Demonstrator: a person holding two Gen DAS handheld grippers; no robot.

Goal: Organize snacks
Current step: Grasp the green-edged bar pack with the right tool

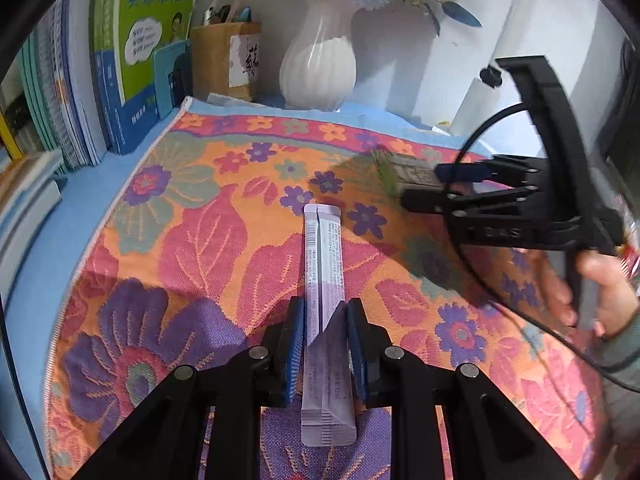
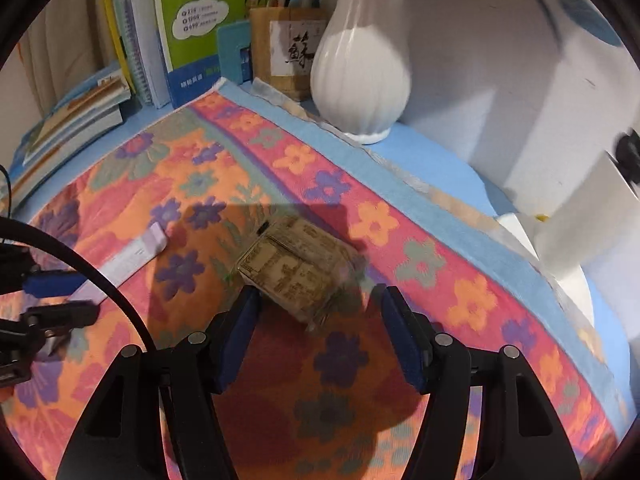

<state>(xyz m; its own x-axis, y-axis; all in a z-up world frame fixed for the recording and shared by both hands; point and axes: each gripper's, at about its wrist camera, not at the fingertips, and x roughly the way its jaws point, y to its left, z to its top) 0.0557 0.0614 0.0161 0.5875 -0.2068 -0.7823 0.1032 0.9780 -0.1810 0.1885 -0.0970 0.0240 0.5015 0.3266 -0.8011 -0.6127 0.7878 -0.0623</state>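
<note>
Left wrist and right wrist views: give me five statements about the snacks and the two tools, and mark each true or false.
1. The left tool has its fingers on either side of the lilac stick sachet. True.
2. The sachet stands upright. False: it lies flat on the floral cloth.
3. The right tool is clamped on the brownish snack packet. False: its fingers are spread wide and the packet lies just ahead of them.
4. The white vase stands on the floral cloth. False: it stands beyond its edge.
5. Books stand left of the vase. True.
</note>
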